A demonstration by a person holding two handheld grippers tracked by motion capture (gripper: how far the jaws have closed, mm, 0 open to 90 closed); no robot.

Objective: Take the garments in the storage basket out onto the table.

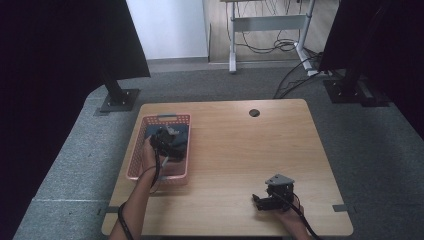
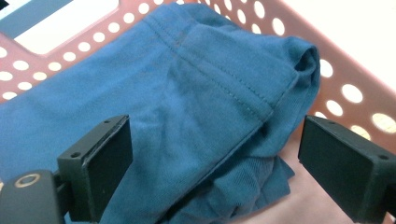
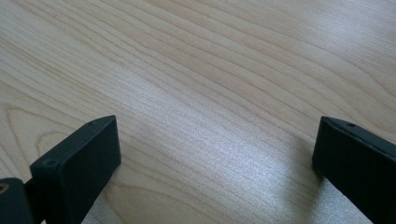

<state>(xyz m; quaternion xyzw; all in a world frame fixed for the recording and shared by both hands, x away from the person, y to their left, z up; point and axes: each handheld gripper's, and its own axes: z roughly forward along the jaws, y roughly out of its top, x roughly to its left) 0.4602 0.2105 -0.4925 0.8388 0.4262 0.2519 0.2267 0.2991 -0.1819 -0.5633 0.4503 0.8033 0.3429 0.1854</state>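
Observation:
A pink perforated basket (image 1: 134, 150) sits at the table's left side and holds a folded blue cloth (image 1: 179, 134). My left gripper (image 1: 165, 141) is down inside the basket, open, its jaws wide on either side of the blue cloth (image 2: 201, 93), with the stitched hem and a bunched corner between them. The basket wall (image 2: 345, 88) runs close past the right jaw. My right gripper (image 1: 262, 200) rests low over the bare wooden table (image 3: 210, 79) near the front right edge, open, with nothing between its jaws.
The wooden table (image 1: 240, 150) has a small dark round grommet (image 1: 254, 113) near its far edge. Grey carpet surrounds the table, with black stand bases (image 1: 119, 100) at the far left and far right, and a desk frame with cables behind.

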